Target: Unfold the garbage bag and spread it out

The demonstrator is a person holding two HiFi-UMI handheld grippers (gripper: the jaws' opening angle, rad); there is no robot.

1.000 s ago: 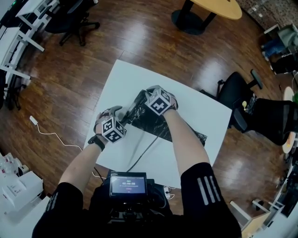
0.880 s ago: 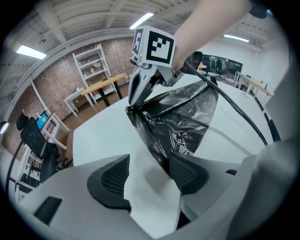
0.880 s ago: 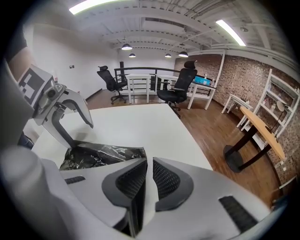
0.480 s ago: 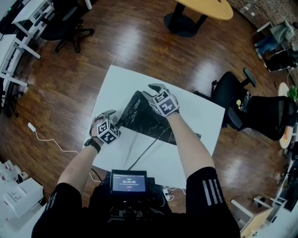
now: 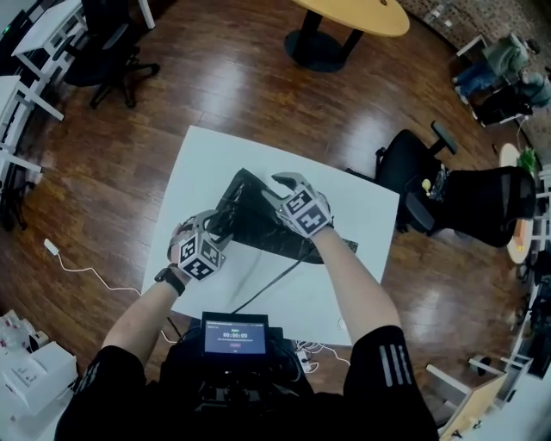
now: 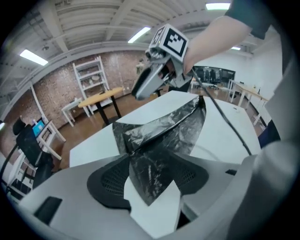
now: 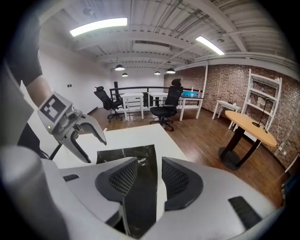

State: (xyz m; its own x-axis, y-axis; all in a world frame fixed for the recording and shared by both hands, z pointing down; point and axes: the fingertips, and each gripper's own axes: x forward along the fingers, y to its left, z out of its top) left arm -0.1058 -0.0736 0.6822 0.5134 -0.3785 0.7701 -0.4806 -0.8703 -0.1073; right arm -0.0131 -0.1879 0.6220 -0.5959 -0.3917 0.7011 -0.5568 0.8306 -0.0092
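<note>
A black garbage bag (image 5: 258, 220) lies partly folded on the white table (image 5: 194, 164). My left gripper (image 5: 209, 234) is shut on the bag's near-left corner. In the left gripper view the film (image 6: 164, 131) rises in a tented ridge from the table to the pads, with a flap sticking up between them. My right gripper (image 5: 288, 183) hovers over the bag's middle. Its jaws have just been opening and now stand apart with nothing pinched. In the right gripper view the bag (image 7: 126, 154) shows flat on the table below the gap, with the left gripper (image 7: 96, 150) at its left edge.
A black cable (image 5: 275, 277) runs over the table's near side from the right gripper. Black office chairs (image 5: 422, 172) stand close to the table's right corner. A round wooden table (image 5: 344, 13) is farther off. A small screen (image 5: 234, 336) sits at my chest.
My right gripper has let go of the bag and lifted off it with its jaws apart. My left gripper has risen with the bag's corner, and the bag's left part lies wider.
</note>
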